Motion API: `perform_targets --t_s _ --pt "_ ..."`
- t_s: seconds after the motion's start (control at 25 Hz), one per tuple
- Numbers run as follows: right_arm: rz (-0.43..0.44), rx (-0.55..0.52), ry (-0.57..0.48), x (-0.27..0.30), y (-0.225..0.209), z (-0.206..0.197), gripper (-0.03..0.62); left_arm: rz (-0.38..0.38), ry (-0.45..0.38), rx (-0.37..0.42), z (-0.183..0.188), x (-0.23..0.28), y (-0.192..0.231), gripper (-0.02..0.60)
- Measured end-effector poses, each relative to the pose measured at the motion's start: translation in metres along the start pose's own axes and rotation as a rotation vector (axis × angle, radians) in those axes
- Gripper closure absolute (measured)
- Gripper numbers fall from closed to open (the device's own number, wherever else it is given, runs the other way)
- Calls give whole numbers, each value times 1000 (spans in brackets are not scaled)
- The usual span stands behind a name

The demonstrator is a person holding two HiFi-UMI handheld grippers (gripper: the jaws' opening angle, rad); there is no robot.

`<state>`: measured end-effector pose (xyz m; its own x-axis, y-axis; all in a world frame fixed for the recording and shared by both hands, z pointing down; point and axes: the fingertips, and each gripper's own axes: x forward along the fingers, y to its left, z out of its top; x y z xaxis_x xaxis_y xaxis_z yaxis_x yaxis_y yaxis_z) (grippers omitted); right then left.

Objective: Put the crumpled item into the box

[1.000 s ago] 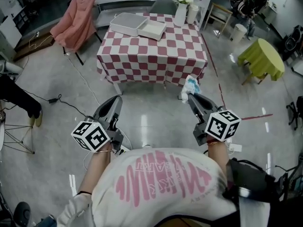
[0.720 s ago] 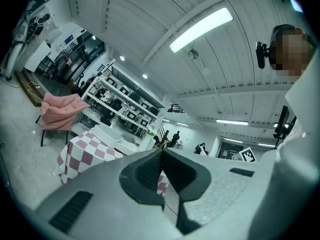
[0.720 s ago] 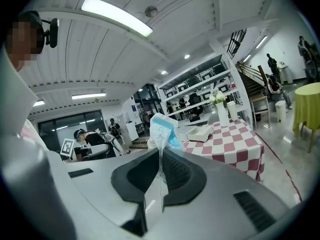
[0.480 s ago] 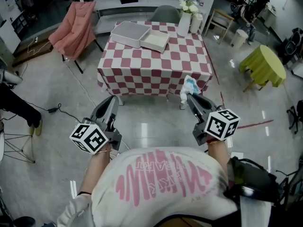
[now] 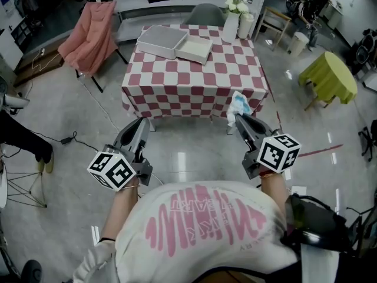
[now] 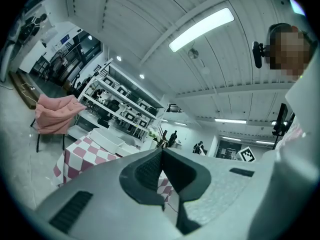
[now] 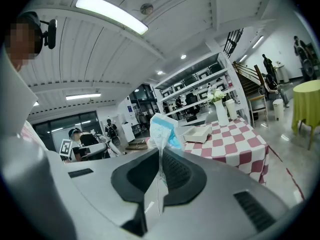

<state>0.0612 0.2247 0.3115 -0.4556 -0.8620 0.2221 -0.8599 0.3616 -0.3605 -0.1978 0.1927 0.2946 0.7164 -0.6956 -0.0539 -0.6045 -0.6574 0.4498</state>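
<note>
Between the right gripper's [image 7: 160,154] clamped jaws, crumpled item [image 7: 161,128]; left gripper's [image 6: 162,153] jaws together, empty.

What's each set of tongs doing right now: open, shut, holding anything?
Left tongs: shut, nothing between the jaws.
Right tongs: shut on the crumpled item, white and blue, sticking out past the tips.

Pink-draped chair [image 5: 88,33]; flower vase [image 5: 230,26]; yellow table [image 5: 328,75]
</note>
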Motion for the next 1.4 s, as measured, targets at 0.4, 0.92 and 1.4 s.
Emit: perform_targets --t_s 0.4,0.92,1.4 --pt "-16 4 27 5 1 -7 577 -5 12 -41 -8 -1 8 574" --pt "-37 55 65 -7 -18 -29 577 -11 71 -67 -36 10 0 574" --pt "26 57 63 38 -56 1 577 23 57 -57 -31 51 6 574"
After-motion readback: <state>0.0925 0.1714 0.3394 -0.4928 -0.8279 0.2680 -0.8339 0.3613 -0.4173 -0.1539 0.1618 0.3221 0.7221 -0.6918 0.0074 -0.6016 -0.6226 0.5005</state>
